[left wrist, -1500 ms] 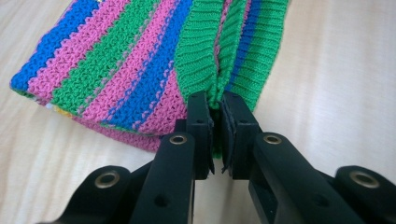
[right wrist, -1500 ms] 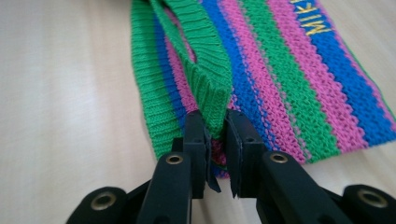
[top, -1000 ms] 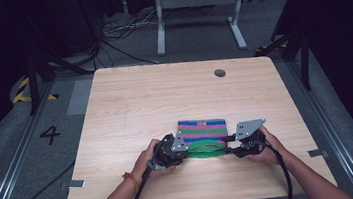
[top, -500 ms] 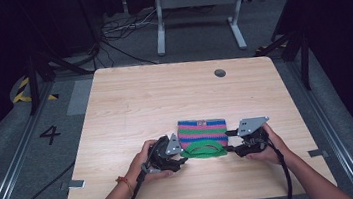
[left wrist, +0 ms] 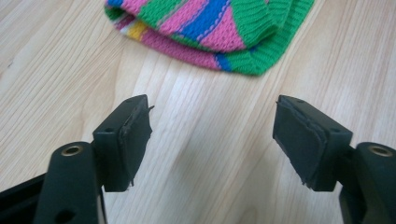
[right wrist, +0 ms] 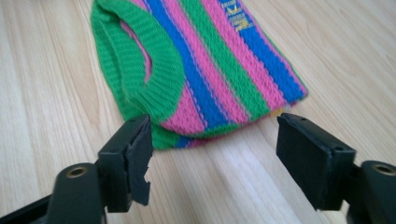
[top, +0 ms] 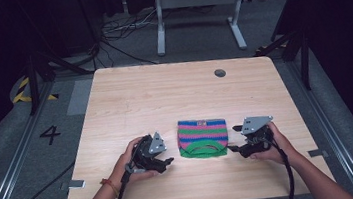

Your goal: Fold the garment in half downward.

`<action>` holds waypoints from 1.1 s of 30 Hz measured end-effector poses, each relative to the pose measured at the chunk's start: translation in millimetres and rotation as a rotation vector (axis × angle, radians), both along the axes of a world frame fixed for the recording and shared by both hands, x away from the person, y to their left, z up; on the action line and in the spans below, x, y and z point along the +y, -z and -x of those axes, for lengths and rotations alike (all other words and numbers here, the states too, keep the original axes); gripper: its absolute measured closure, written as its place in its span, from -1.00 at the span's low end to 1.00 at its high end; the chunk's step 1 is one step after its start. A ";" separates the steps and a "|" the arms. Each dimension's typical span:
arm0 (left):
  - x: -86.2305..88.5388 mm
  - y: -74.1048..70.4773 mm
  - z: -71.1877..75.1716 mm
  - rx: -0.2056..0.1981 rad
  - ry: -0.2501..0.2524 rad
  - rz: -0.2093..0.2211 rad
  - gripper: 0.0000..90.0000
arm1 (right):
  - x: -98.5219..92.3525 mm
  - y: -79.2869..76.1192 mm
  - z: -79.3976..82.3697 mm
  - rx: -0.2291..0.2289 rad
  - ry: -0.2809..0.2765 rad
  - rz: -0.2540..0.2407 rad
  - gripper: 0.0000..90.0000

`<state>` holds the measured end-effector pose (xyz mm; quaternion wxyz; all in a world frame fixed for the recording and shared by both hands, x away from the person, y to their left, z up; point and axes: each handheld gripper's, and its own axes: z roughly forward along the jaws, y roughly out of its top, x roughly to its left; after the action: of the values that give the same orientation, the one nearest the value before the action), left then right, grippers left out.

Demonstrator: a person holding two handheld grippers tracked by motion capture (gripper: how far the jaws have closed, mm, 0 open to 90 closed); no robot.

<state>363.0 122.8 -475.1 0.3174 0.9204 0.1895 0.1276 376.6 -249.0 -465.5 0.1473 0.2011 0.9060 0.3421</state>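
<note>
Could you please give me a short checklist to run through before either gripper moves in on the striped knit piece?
1. Left gripper open: ok, jaws wide apart.
2. Right gripper open: ok.
3. Nothing held in either gripper: ok.
4. Striped knit piece flat on the table, clear of its edges: ok.
5. Right jaws lined up on the piece's corner: ok, corner sits between them.
6. Left jaws lined up: not ok, the piece lies ahead, untouched.

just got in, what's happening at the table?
A person holds a gripper in each hand on either side of a striped knit hat lying flat on the wooden table. The left gripper and right gripper are both open, fingers pointing at the hat, neither one gripping it.
</note>
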 end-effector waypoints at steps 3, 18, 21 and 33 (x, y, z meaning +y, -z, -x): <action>6.1 -0.1 1.6 0.005 -0.008 -0.004 -0.44 | -2.7 1.2 1.4 -0.003 0.022 0.021 -0.45; 47.6 2.1 23.3 0.014 -0.056 -0.069 -0.54 | -48.6 12.8 26.0 -0.026 0.128 0.061 -0.50; 54.8 2.5 26.4 0.014 -0.074 -0.067 -0.55 | -57.1 14.4 28.8 -0.028 0.145 0.068 -0.50; 93.9 10.4 41.8 0.000 -0.154 -0.041 -0.60 | -112.2 22.5 44.5 0.018 0.282 0.001 -0.51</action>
<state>321.2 216.7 -485.4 0.2879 0.9092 0.2573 0.1556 332.1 -361.3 -488.0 0.1856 0.3293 0.8703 0.3158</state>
